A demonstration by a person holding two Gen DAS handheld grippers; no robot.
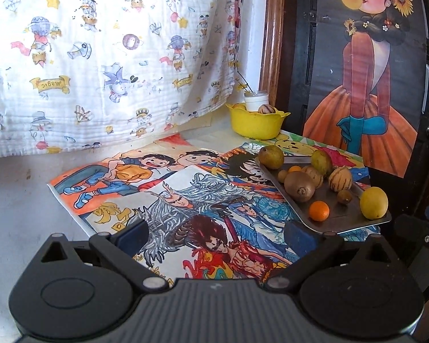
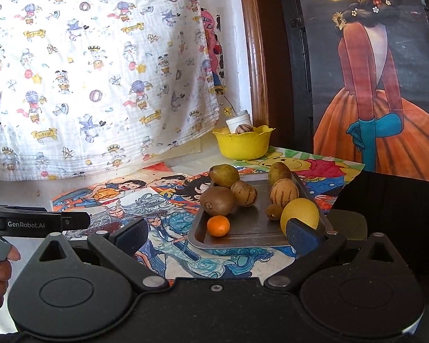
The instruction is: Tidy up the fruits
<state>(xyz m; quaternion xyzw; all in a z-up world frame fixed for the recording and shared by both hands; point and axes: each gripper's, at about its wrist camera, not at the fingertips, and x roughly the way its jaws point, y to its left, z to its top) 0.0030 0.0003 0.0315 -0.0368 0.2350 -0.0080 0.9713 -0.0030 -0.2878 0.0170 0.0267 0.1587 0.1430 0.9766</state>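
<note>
Fruits lay loose on a metal tray (image 2: 251, 225) that sat at the right side of the table, on colourful drawn sheets (image 1: 186, 197). On the tray: a small orange (image 2: 218, 225) at the near left corner, a yellow lemon (image 2: 299, 214) against the near right rim, a kiwi (image 2: 217, 200) along the left edge, two striped pale melons (image 2: 284, 193) mid-tray, and two green pears (image 2: 224, 175) at the far edge. A small brown fruit sat beside the lemon; kind unclear.

A yellow bowl (image 2: 243, 143) stood at the far edge of the table behind the tray, already holding one striped fruit and a white cup (image 2: 238, 121). Judged to be the sorting destination.

Right gripper (image 2: 217, 235) was held low at the tray's near edge, fingers spread wide, nothing between them. The right pad overlapped the lemon in view; contact not confirmed. Likely lined up for the orange or lemon.

Left gripper (image 1: 217, 235) hung over the sheets left of the tray, fingers also wide and empty, probably kept clear. A hand (image 2: 0, 268) gripped its handle.

Task judged barely begun.
</note>
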